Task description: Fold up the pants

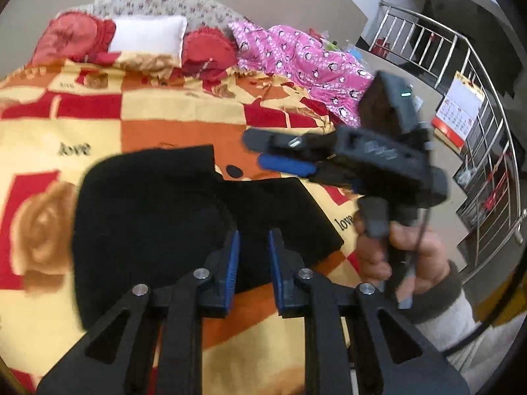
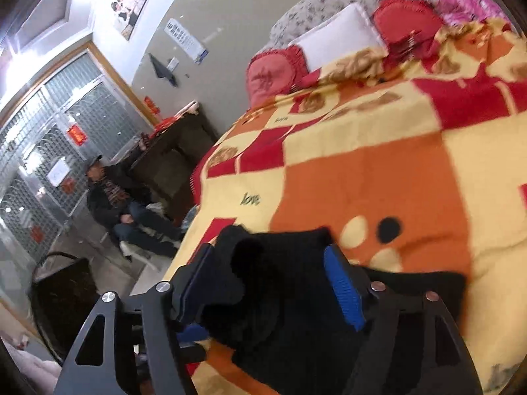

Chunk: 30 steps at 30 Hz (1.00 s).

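Black soft fabric pants (image 1: 184, 217) lie folded on the orange-and-yellow checked blanket (image 1: 164, 125). Left gripper (image 1: 253, 247) and right gripper (image 2: 280, 283) hover above, jaws apart, holding nothing. A careless snag could undo the fold.

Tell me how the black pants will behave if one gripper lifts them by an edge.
The pants are probably floppy: they lie bunched and rumpled on the blanket. The unheld part would likely sag. The thick-looking fabric seems unlikely to slip.

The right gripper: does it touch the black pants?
Cannot tell. In the left wrist view the right gripper seems above the pants; in the right wrist view the pants only overlap its open fingers.
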Motion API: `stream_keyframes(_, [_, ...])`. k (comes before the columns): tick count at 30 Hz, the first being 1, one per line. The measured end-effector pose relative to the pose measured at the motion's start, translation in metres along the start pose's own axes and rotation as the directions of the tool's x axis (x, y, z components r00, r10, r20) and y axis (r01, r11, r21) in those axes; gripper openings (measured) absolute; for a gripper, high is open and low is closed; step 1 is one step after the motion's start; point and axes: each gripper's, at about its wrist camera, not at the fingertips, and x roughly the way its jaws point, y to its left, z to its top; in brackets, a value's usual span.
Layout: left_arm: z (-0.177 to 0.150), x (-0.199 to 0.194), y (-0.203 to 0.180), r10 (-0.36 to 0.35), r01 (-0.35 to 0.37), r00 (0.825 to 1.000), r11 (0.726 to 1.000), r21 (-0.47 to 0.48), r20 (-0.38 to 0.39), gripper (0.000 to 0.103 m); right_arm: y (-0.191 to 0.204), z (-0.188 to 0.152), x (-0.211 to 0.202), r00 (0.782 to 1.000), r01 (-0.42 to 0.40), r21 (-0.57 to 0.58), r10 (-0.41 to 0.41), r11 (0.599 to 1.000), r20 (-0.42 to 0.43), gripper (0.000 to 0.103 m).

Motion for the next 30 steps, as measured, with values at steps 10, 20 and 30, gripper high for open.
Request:
stream_keyframes(10, [-0.013,-0.024,0.059,0.202,-0.199,0.978,0.978,-0.062,0.054,0.059,0.027,-0.011,0.065,0.996,-0.037,-0.040,0.034,0.999,-0.079,0.075])
stream_keyframes(20, [-0.009,-0.026,0.073,0.183,-0.173,0.981,0.975,-0.142,0.059,0.063,0.055,-0.012,0.035,0.995,-0.098,-0.087,0.096,0.991,-0.034,0.014])
stream_keyframes(30, [0.005,0.005,0.036,0.122,-0.120,0.991,0.991,-0.054,0.052,0.067,-0.004,-0.019,-0.067,0.979,0.189,-0.029,-0.187,0.981,0.077,0.014])
